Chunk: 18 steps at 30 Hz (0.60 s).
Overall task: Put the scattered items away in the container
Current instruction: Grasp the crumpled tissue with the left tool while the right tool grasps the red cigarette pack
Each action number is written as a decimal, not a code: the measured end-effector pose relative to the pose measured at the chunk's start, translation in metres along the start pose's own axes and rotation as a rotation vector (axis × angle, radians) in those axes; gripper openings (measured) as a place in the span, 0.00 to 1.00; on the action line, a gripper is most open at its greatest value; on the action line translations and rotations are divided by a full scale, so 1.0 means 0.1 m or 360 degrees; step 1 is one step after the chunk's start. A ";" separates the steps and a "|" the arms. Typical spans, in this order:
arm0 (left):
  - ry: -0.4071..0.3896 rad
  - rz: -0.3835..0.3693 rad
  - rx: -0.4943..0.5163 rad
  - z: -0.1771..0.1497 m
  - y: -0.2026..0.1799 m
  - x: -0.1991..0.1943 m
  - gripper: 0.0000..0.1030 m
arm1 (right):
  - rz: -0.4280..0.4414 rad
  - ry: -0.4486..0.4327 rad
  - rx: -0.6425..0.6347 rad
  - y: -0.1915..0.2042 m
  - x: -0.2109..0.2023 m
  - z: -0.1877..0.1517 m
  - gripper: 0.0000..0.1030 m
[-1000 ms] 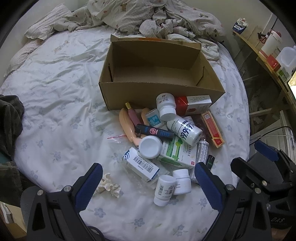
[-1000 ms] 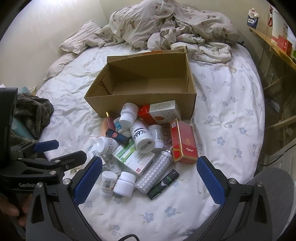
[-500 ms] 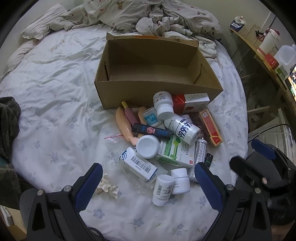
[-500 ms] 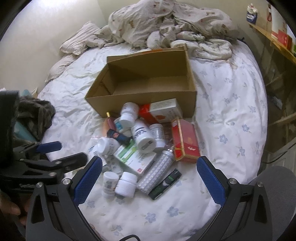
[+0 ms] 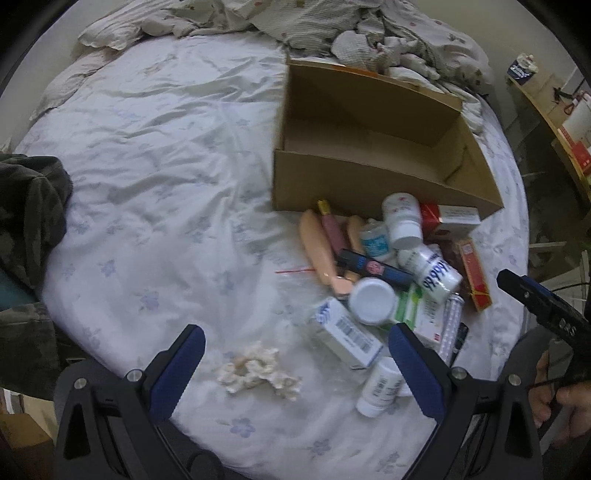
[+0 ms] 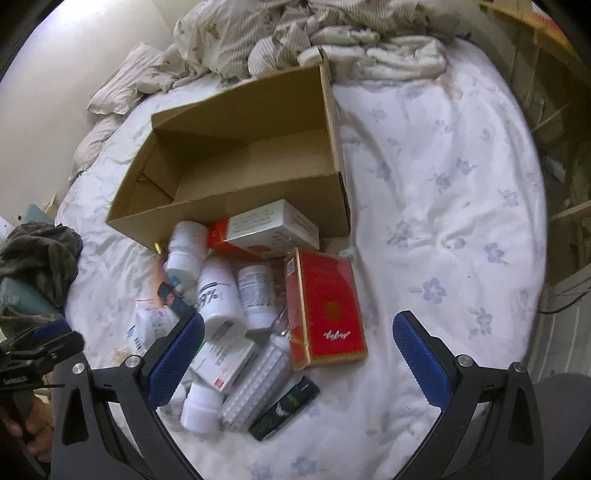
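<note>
Left wrist view: the left gripper [image 5: 295, 365] occupies the lower centre of the frame, jaws wide apart and holding nothing, above a crumpled white tissue [image 5: 258, 371] lying on the floral bedsheet [image 5: 147, 184]. The open cardboard box [image 5: 369, 184], with nothing visible inside, sits in the upper right of centre. Directly below its near wall lies the heap of scattered items: a white pill bottle [image 5: 402, 219], a bottle printed "999" [image 5: 432, 269], a black lighter [image 5: 373, 266], peach-coloured tubes [image 5: 319, 251], a barcoded white-and-blue carton [image 5: 343, 332] and a round white lid [image 5: 371, 301]. A hand [image 5: 561, 398] grips the other tool at the lower right edge.

Right wrist view: the right gripper [image 6: 297, 363] fills the lower centre, jaws likewise wide apart and empty. Between and above them lie a red carton [image 6: 325, 310], a ribbed clear tube [image 6: 262, 376] and a dark green lighter [image 6: 286, 410]. A red-and-white box [image 6: 269, 229] touches the cardboard box's near wall. A rumpled quilt [image 6: 295, 33] spans the top, and dark clothing [image 6: 40, 254] lies at the left edge.
</note>
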<state>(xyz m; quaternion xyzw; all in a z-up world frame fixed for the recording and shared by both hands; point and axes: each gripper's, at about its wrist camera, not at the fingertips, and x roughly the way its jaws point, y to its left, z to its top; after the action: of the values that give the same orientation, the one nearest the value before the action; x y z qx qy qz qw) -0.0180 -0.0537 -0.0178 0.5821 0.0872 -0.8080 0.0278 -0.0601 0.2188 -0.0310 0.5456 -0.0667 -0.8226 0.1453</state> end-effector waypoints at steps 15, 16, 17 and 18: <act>0.0168 0.0000 -0.0193 -0.11 0.53 0.32 0.97 | 0.0156 -0.0005 0.0215 -0.28 0.09 0.01 0.99; 0.0174 -0.0011 -0.0200 -0.11 0.54 0.32 0.97 | 0.0165 -0.0011 0.0239 -0.32 0.08 0.01 0.99; 0.0194 -0.0026 -0.0205 -0.12 0.54 0.33 0.96 | 0.0177 -0.0015 0.0266 -0.35 0.07 0.00 0.99; 0.0204 -0.0041 -0.0209 -0.12 0.55 0.34 0.96 | 0.0186 -0.0016 0.0291 -0.38 0.06 0.00 0.99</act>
<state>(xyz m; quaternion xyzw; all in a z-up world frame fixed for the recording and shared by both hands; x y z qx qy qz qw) -0.0097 -0.1039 -0.0597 0.6284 0.1490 -0.7619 0.0498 -0.0687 0.2528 -0.0465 0.5477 -0.1741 -0.8059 0.1423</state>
